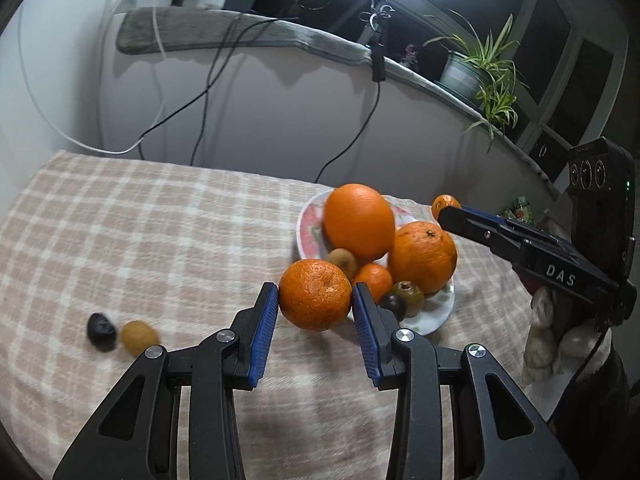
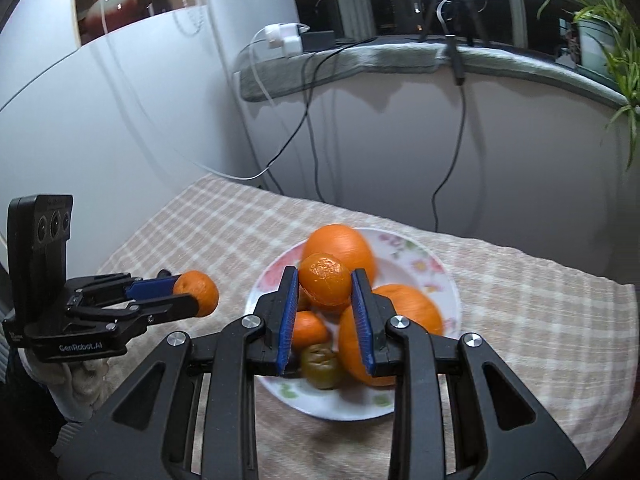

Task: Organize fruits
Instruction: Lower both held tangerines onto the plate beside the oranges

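My left gripper (image 1: 315, 309) is shut on a mandarin (image 1: 315, 294) and holds it above the cloth just left of the white floral plate (image 1: 434, 316). In the right wrist view this gripper (image 2: 188, 294) shows at the left with its mandarin (image 2: 200, 293). My right gripper (image 2: 325, 310) is shut on a small mandarin (image 2: 325, 280) above the plate (image 2: 412, 258). In the left wrist view it (image 1: 448, 210) comes in from the right with its mandarin (image 1: 443, 203). The plate holds two big oranges (image 1: 358, 222) (image 1: 422, 258), a small mandarin (image 1: 374, 280), a kiwi (image 1: 343, 261) and greenish-brown fruits (image 1: 408, 298).
A dark fruit (image 1: 101, 331) and a yellowish fruit (image 1: 138, 337) lie on the checked cloth (image 1: 140, 240) at the left. Cables hang down the wall behind the table. A windowsill above holds a potted plant (image 1: 476, 68) and a lamp stand.
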The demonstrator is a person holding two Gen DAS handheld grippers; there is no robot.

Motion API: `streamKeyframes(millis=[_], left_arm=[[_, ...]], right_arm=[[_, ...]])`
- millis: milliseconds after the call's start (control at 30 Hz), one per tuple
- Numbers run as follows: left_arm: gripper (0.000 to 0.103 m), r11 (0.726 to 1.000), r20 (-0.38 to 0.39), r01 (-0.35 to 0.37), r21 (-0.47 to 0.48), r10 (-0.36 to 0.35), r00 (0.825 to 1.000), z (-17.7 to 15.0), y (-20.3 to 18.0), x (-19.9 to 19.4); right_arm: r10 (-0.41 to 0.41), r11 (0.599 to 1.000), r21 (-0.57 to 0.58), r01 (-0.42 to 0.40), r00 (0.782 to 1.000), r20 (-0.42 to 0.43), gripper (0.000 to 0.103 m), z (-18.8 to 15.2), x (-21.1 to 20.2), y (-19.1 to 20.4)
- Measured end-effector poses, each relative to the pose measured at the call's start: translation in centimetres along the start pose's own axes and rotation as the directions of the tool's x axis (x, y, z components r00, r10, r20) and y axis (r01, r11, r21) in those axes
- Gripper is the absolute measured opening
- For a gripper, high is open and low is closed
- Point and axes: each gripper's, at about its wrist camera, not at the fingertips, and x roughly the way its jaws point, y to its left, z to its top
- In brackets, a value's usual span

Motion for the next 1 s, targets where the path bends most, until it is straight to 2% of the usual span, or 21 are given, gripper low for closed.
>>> streamKeyframes(millis=[500,1000], left_arm=[[0.037,0.999,-0.034,0.024,0.038,-0.023,0.999,0.8,-2.0,2.8],[0.037,0.998,-0.053,0.028,0.059,-0.025,0.998,1.0,-2.5,4.1]], right_arm=[[-0.054,0.997,0.046,0.056,0.998,-0.041,0.028,1.1,2.6,-4.9],[-0.053,0.997,0.05,0.057,0.995,-0.079,0.028,1.7,5.0,-5.8]])
